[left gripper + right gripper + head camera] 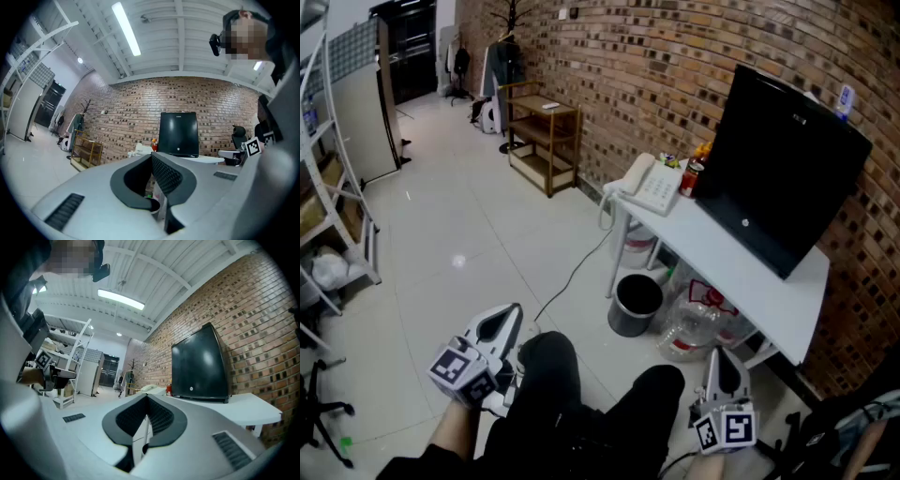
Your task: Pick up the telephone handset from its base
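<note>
Head view: one telephone (pixel 649 183) on one table (pixel 741 272); left tool (pixel 510 314) and right tool (pixel 719 357) both pressed together, empty.

Left tongs (pixel 152 161) closed, empty — monitor (pixel 178 133) beyond.

Wall: a red-brown brick wall (pixel 656 56) runs along your right side to the far end of the room.
Floor: glossy white tiles cover the floor (pixel 469 234), catching the ceiling light.
Table: a narrow white table (pixel 741 272) stands against the brick on your right, with a black screen (pixel 783 169) upright on it.
Under the table: a dark round bin (pixel 635 305) sits at the left, with large clear bottles (pixel 698 323) just beside it.
Far furniture: a low wooden shelf unit (pixel 546 141) stands against the brick, and a coat stand (pixel 511 37) is beyond it.
Left side: white metal racking (pixel 337 183) lines your left.
Light: a long tube light (pixel 126 29) is lit on the white beamed ceiling (pixel 197 42).
</note>
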`<state>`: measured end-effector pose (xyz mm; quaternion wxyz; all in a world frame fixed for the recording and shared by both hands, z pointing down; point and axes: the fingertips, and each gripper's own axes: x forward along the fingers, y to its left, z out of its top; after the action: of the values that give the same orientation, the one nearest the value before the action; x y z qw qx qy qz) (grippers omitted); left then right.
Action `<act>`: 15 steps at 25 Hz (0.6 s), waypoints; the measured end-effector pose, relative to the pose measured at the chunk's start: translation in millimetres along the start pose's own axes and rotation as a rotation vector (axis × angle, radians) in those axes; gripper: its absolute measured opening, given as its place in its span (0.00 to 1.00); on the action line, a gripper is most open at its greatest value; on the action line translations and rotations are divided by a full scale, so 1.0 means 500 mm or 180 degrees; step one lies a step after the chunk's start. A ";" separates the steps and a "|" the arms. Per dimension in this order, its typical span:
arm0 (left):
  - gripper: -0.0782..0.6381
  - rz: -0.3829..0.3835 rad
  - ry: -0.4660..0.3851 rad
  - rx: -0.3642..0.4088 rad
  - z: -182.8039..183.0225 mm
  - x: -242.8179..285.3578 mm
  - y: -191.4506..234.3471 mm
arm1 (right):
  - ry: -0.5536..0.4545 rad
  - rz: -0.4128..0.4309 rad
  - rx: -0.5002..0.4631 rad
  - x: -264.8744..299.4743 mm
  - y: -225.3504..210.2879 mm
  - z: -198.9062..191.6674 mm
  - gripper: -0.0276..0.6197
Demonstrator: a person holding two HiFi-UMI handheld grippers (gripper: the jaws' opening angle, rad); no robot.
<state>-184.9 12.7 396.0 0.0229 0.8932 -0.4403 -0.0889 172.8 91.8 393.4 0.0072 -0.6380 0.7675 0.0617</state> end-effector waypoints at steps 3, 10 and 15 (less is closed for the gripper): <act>0.11 -0.0076 -0.0053 -0.0015 0.028 0.012 0.003 | -0.0063 0.0063 0.0056 0.018 0.016 0.022 0.05; 0.11 -0.0144 -0.0072 -0.0050 0.036 0.071 0.014 | -0.0004 0.0169 0.0125 0.077 0.025 0.028 0.05; 0.11 -0.0238 -0.0040 -0.0041 0.032 0.144 0.015 | 0.0015 0.0196 0.0157 0.132 0.015 0.026 0.05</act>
<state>-150.7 -48.1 371.3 0.0224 0.9083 -0.4061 -0.0982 152.4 30.1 375.0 0.0192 -0.6139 0.7880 0.0415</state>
